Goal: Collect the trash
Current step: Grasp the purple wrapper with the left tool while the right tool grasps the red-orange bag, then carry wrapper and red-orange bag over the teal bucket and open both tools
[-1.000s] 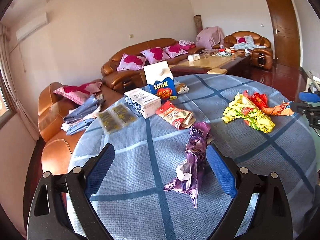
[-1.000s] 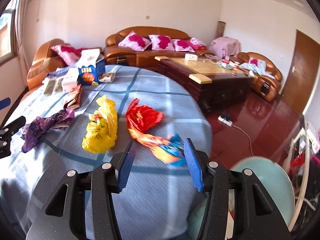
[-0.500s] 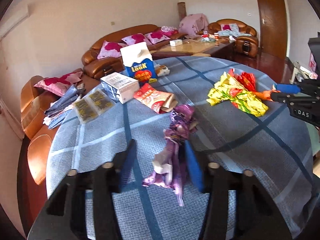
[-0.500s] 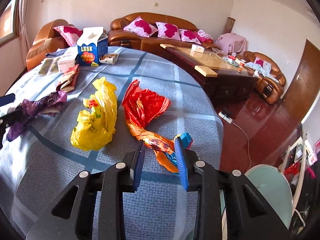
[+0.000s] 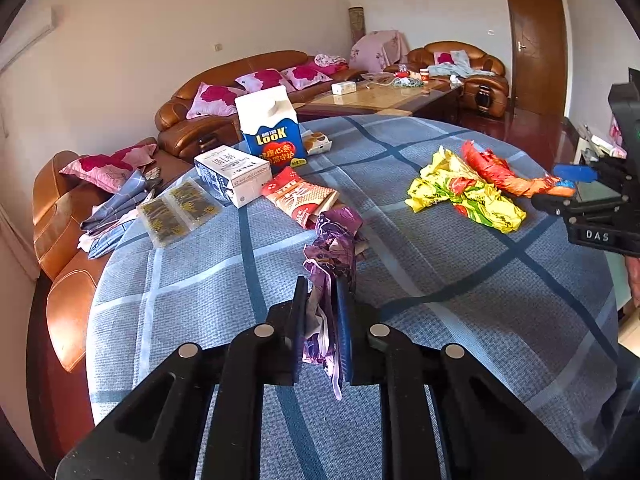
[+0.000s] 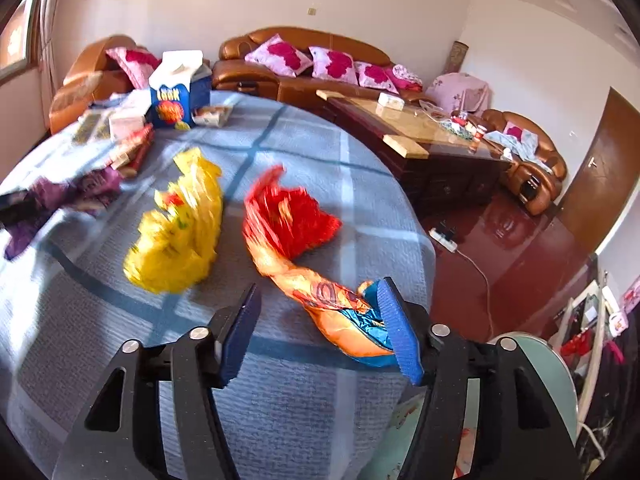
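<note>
Left tool (image 5: 322, 312): closed narrow on the purple wrapper (image 5: 332, 256), which lies mid-counter with its far end touching the red snack packet (image 5: 302, 198). Risk: lifting may drag that packet, or the thin film may tear or slip out.

Right tool (image 6: 320, 328): jaws wide, with the orange-and-blue end of the red wrapper (image 6: 292, 216) lying against the right finger, not clamped. This end sits at the counter (image 6: 280, 400) edge; a nudge could push it off toward the green bin (image 6: 532, 364) side or onto the floor.

The yellow bag (image 6: 176, 236) lies just beside the red wrapper. Open cloth lies between the tools; the milk carton (image 5: 272, 128) and white box (image 5: 234, 174) crowd the far side.
</note>
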Motion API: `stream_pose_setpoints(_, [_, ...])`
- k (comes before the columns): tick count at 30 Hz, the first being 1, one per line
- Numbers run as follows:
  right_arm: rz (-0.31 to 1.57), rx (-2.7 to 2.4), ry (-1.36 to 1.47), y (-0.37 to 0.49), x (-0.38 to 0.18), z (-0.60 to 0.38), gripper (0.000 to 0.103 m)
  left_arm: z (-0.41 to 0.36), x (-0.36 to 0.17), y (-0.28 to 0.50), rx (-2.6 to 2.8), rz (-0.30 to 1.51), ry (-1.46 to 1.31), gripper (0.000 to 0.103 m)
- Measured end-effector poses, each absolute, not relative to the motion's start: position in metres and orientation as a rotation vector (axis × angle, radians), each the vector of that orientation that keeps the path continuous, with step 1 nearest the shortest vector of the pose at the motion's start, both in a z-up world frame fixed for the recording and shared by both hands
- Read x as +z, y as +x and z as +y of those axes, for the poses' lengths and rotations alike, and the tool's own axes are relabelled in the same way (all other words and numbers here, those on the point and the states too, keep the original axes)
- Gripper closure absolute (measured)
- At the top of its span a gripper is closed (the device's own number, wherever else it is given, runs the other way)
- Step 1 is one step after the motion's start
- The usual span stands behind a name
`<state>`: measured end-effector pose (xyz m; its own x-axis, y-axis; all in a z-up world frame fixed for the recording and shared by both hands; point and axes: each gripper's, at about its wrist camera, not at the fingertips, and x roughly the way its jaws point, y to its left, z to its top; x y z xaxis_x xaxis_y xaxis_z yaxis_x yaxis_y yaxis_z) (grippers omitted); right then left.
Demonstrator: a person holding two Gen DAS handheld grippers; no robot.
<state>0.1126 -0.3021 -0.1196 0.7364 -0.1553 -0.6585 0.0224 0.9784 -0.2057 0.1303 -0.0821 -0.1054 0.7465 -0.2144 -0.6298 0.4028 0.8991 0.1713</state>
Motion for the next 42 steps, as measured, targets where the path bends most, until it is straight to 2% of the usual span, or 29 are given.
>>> stream_pose_setpoints(2, [0.740,-0.097,-0.193,0.113,-0.120,-0.304,0.054,-0.081,-0.104,0.130,-0.337,0.637,0.301,0.089])
stream_pose_setpoints(3, [0.746,-0.099,-0.202,0.114,-0.121,-0.304,0.061,-0.080,-0.104,0.130,-0.336,0.635,0.295,0.089])
stream_pose_setpoints(4, [0.753,-0.099,-0.212,0.115,-0.121,-0.303,0.074,-0.079,-0.103,0.130,-0.335,0.631,0.291,0.090])
stream_pose_setpoints(5, [0.753,-0.101,-0.213,0.115,-0.121,-0.304,0.081,-0.079,-0.102,0.129,-0.336,0.627,0.287,0.090])
stream_pose_setpoints(10, [0.748,-0.089,-0.175,0.111,-0.117,-0.308,0.089,-0.075,-0.088,0.122,-0.336,0.582,0.266,0.093])
stream_pose_setpoints(23, [0.673,-0.097,-0.114,0.073,-0.095,-0.307,0.091,-0.071,-0.058,0.110,-0.308,0.496,0.262,0.095])
stream_pose_setpoints(42, [0.686,-0.243,-0.111,0.028,-0.082,-0.342,0.090,-0.169,-0.043,0.078,-0.490,0.393,0.388,0.095])
